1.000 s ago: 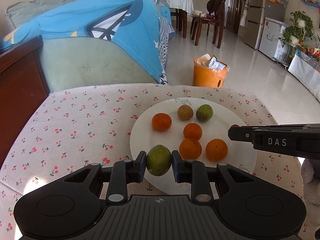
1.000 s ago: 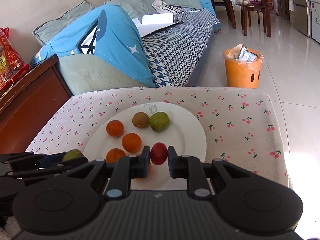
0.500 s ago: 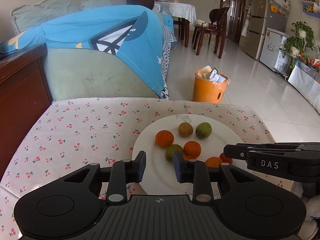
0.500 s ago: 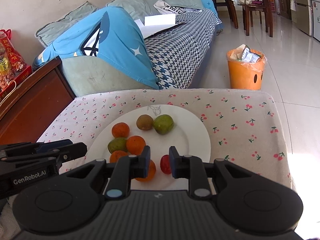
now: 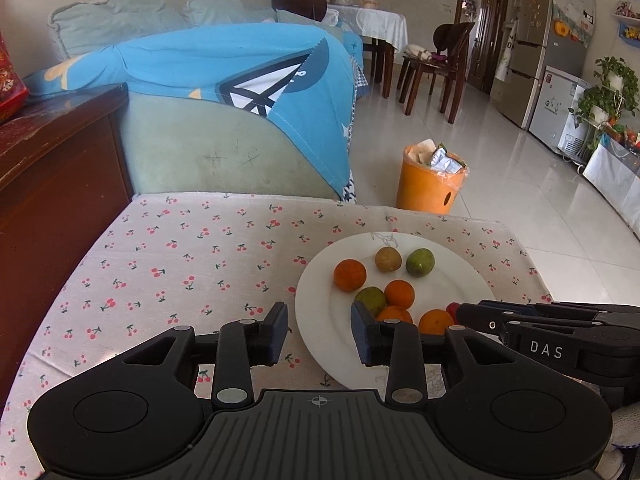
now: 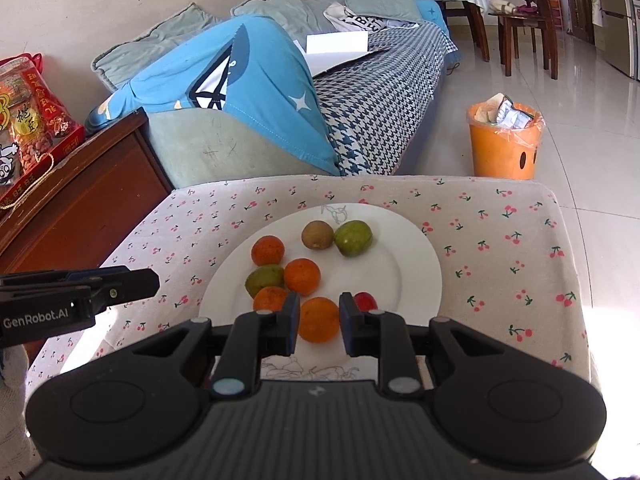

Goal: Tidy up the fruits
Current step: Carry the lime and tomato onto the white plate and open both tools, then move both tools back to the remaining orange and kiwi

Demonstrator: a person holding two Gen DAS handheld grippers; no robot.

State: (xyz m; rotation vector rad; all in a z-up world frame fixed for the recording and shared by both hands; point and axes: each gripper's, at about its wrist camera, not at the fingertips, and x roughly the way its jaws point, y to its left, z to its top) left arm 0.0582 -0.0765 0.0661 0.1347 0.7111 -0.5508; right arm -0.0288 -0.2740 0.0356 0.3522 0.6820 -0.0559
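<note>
1. Judging by how things lie, the gathering looks nearly finished: every fruit in sight rests on the white plate [image 6: 416,276], which sits on the cherry-print worktop [image 6: 500,248].
2. On the plate are four oranges, among them the nearest orange [image 6: 319,319], two green fruits, one brownish fruit [image 6: 317,234] and a small red fruit [image 6: 366,301] near the front rim.
3. The left claw [image 5: 319,330] hangs over the plate's near-left edge; its jaws are opening and nothing lies between them. The green fruit [image 5: 370,299] closest to it sits free on the plate, touching an orange.
4. The right claw [image 6: 319,322] hovers low over the plate's front. The nearest orange shows in the gap, but the pads appear clear of it, so the claw reads as parted and empty.
5. No loose fruit shows on the cloth, so little seems left beyond drawing both claws away, unless sorting by kind is wanted.
</note>
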